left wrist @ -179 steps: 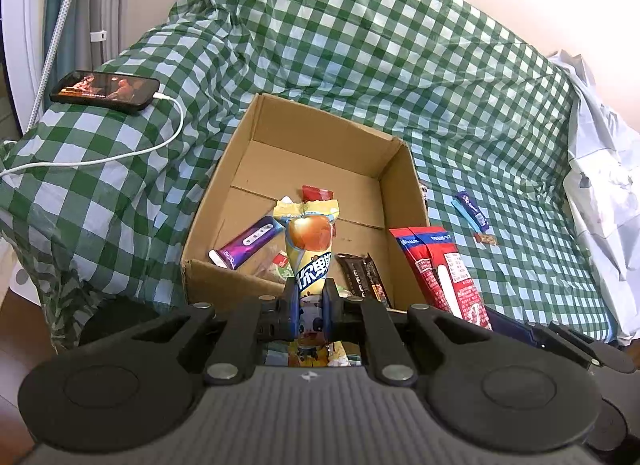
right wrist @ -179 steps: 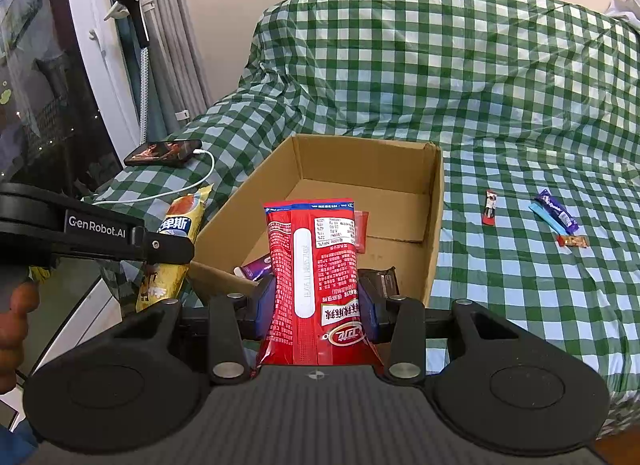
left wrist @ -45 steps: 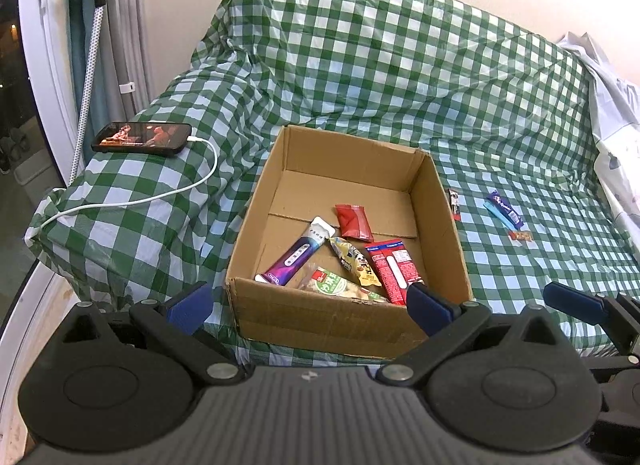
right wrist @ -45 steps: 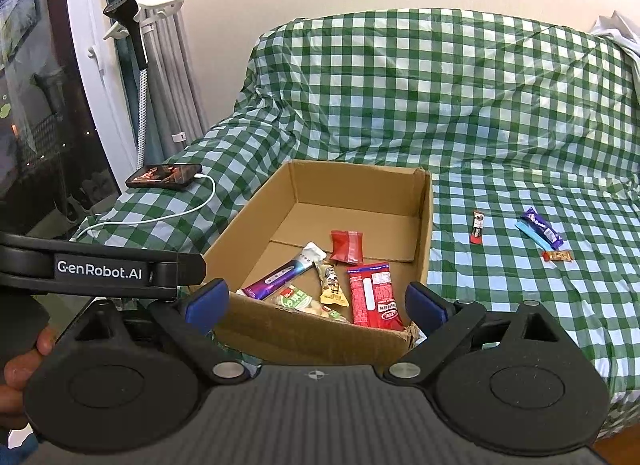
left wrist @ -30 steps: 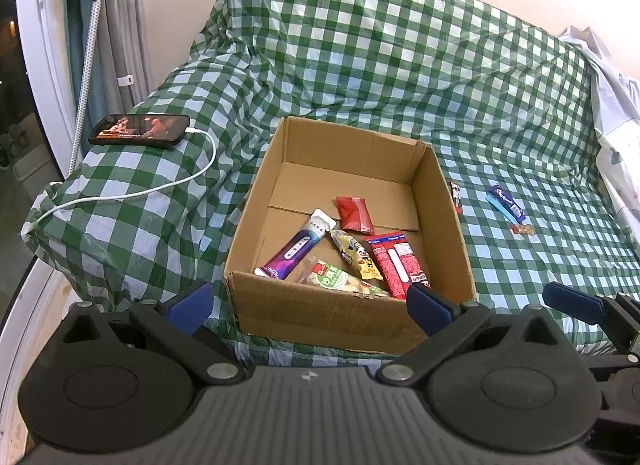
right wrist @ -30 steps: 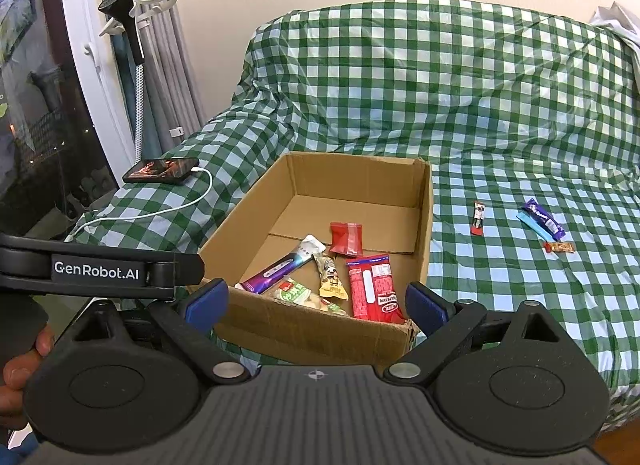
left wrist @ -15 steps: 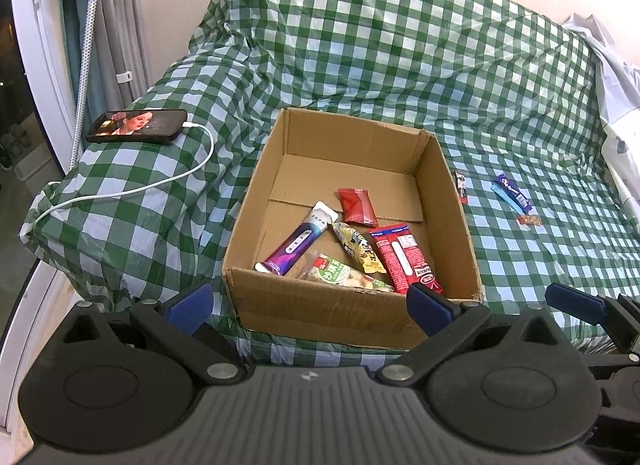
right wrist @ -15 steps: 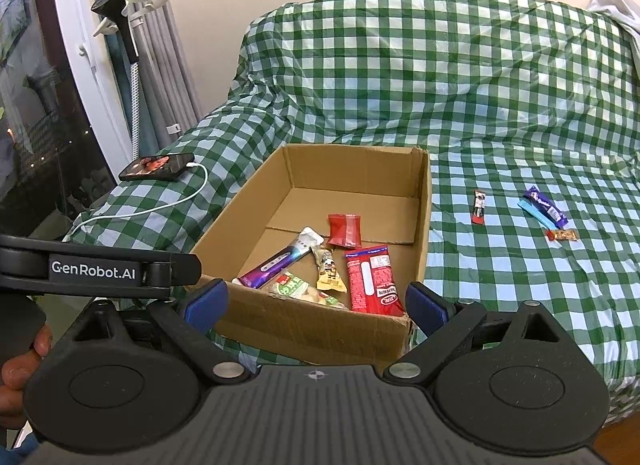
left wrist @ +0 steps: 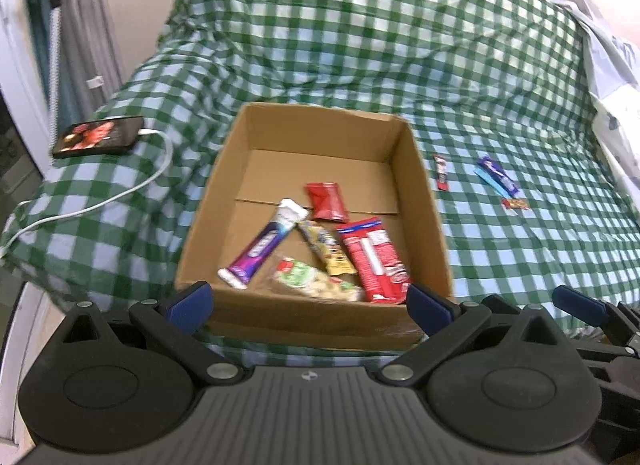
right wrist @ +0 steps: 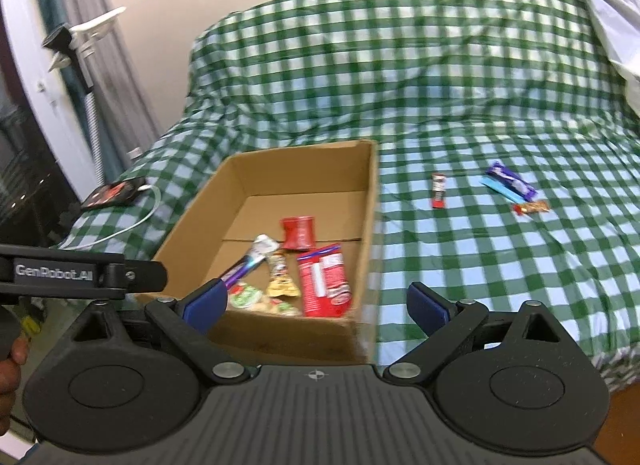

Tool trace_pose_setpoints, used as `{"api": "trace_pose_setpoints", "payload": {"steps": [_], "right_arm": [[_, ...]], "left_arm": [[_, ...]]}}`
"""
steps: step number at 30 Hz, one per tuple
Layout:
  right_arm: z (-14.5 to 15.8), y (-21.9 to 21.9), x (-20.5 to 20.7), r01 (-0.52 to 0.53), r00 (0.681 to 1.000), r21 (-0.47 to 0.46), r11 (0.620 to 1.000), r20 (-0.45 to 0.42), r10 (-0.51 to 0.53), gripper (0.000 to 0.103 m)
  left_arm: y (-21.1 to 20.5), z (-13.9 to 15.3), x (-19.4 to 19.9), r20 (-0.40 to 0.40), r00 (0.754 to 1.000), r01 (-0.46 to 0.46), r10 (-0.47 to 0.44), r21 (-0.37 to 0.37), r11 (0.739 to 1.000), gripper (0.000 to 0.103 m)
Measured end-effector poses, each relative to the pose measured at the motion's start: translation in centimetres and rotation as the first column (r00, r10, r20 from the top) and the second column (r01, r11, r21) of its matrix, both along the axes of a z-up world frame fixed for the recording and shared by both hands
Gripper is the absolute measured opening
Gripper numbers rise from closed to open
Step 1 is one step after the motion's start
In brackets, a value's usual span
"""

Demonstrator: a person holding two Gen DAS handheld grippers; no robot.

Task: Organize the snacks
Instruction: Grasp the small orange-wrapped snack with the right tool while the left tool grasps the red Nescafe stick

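An open cardboard box (left wrist: 424, 201) (right wrist: 370, 201) sits on the green checked bed. Inside lie a large red packet (left wrist: 372, 261) (right wrist: 324, 279), a small red packet (left wrist: 326, 201) (right wrist: 298, 231), a purple tube-shaped snack (left wrist: 260, 249) (right wrist: 248, 261), a yellow packet (left wrist: 326, 251) (right wrist: 282, 275) and a green-and-white packet (left wrist: 316, 285) (right wrist: 260, 301). On the cover to the right of the box lie a small red bar (left wrist: 441, 172) (right wrist: 439, 190), a blue-purple bar (left wrist: 497, 181) (right wrist: 508, 185) and a tiny orange one (left wrist: 517, 204) (right wrist: 532, 207). My left gripper (left wrist: 308, 305) is open at the box's near wall. My right gripper (right wrist: 316, 301) is open and holds nothing.
A phone (left wrist: 98, 136) (right wrist: 114, 193) with a lit screen lies left of the box, its white cable (left wrist: 120, 195) trailing toward the bed edge. Pale bedding (left wrist: 612, 77) is heaped at the far right. A window and curtain (right wrist: 80, 77) stand to the left.
Six seconds ago each gripper was shut on a snack; both snacks now lie in the box and both grippers are open. In the last half second the right view swung right.
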State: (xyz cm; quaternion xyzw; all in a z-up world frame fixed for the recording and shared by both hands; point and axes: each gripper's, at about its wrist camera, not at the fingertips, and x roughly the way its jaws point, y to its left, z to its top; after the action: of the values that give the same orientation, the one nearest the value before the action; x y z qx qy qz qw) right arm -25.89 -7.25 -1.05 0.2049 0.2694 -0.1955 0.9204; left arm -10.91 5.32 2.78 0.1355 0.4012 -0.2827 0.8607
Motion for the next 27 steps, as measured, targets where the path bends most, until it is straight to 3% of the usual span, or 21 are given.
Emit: {"api": "trace_pose_setpoints", "payload": {"steps": [11,17,22,27], "right_arm": [[-0.6,-8.9,-3.4,0.206,0.978,-0.019,0.978,-0.016,-0.206,0.097],[-1.8,-15.8,-3.7,0.294,0.955,-0.049,0.955,-0.013,-0.295,0.097],[-2.9,-21.9,-1.6,0.328,0.944,-0.097,0.94,-0.011,-0.33,0.097],[-6.4,-28.6,2.7,0.334,0.937,-0.147,0.931,-0.057,-0.345,0.097]], "left_arm": [[-9.9,1.3,0.9,-0.028,0.993,0.119,-0.119,0.003,0.993,0.103],[-18.3,0.4,3.0,-0.065,0.982,0.18,-0.179,0.013,0.984,0.103],[-27.2,-2.5,5.7,-0.126,0.969,0.22,-0.214,0.04,0.975,0.103],[-36.0,-7.7,9.3,-0.182,0.957,0.24,-0.225,0.065,0.969,0.103]]}}
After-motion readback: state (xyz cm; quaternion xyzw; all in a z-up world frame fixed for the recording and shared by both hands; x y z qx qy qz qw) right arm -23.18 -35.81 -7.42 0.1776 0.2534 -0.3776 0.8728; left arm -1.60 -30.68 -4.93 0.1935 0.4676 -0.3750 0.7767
